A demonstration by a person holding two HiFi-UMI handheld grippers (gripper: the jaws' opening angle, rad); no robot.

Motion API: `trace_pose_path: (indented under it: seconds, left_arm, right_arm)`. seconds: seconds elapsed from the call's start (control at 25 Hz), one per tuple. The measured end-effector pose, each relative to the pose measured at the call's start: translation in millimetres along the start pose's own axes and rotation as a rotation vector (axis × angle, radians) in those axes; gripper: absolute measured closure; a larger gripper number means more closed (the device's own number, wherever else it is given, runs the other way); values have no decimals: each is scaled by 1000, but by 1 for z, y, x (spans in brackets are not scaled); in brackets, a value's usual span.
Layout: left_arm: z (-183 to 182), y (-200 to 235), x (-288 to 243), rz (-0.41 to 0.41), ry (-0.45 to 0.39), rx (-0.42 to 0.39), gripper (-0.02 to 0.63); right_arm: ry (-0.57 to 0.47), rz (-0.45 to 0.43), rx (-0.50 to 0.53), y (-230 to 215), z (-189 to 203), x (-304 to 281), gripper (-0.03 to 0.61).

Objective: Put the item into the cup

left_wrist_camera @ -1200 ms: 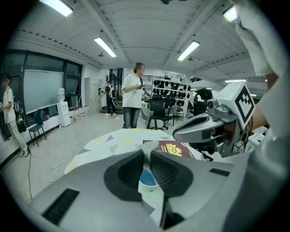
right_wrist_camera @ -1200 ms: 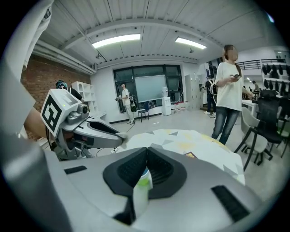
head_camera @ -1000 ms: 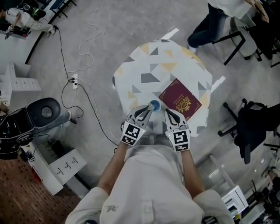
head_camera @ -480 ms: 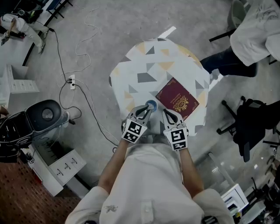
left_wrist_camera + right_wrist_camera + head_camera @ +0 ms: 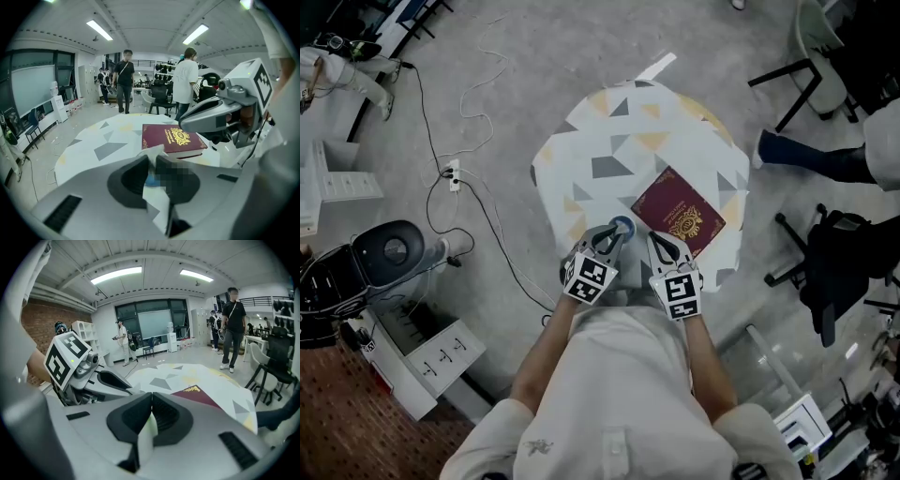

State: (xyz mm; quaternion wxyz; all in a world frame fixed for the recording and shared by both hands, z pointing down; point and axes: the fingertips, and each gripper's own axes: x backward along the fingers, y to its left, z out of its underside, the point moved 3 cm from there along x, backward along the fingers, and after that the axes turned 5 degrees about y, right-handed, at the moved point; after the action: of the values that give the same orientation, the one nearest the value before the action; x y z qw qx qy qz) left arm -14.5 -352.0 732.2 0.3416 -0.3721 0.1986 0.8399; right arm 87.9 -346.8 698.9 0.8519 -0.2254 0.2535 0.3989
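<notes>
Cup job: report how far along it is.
Done: nothing visible; no item shows in the blue cup. In hand: the left hand-held gripper is shut on the blue cup at the table's near edge; the right hand-held gripper is shut and empty. Left: fetching an item and dropping it in; only a book lies nearby.

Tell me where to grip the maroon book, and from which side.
Probably its near long edge, from the person's side, with the right gripper: the maroon book lies flat on the table, that edge facing the gripper, so jaws must pinch across its thickness.
</notes>
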Motion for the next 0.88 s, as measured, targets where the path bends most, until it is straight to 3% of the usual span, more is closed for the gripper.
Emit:
trace_pose_path:
  seconds: [0.4,0.88]
  left_arm:
    - [8,-2,-10,2,85,-23,545]
    - [10,-4,-13,-3,113,-29,522]
  right_arm:
    - [0,-3,-4,0,-1,-2,571]
    - [-3,2,-5,0,1,0,571]
